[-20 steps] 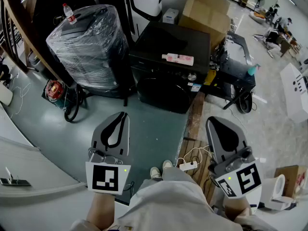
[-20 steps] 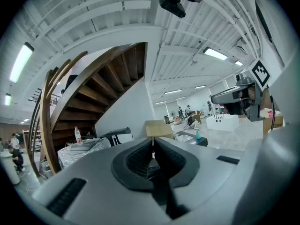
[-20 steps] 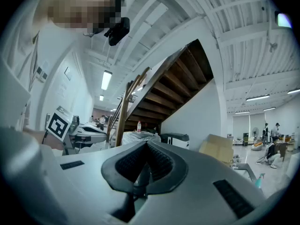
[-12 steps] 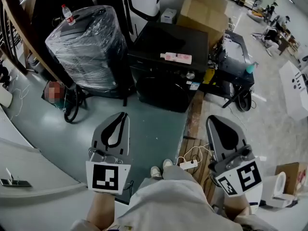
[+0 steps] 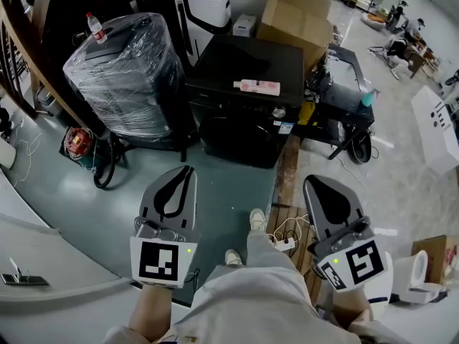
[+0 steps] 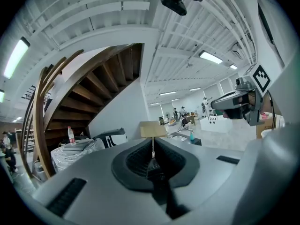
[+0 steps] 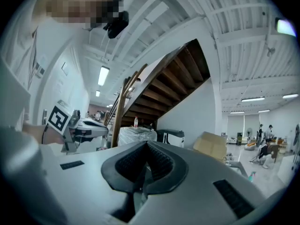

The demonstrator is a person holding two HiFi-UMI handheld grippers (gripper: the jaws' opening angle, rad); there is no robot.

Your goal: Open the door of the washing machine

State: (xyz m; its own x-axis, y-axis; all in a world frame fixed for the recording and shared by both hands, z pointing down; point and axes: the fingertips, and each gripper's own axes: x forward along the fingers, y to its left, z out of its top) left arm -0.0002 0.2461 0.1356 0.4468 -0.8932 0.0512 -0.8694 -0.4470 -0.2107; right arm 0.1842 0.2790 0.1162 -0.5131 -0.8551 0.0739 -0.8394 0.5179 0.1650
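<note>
A large open workshop hall: grey painted floor (image 5: 107, 206), cardboard boxes (image 5: 294, 16) behind the black washing machine (image 5: 247, 92), a shrink-wrapped load (image 5: 122, 70) left of it, wooden stairs (image 6: 93, 88) and ceiling strip lights (image 6: 14, 57) overhead.

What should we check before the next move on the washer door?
1. Washing machine door closed, not yet opened: ok.
2. Left gripper empty, jaws together: ok.
3. Right gripper empty, jaws together: ok.
4. Grippers within reach of the door: not ok, both are held well short of it with bare floor between.
5. Walking path clear: not ok, a power strip and its cables lie by the person's forward foot.
6. Door handle located: cannot tell, the dark front shows no clear handle.
</note>
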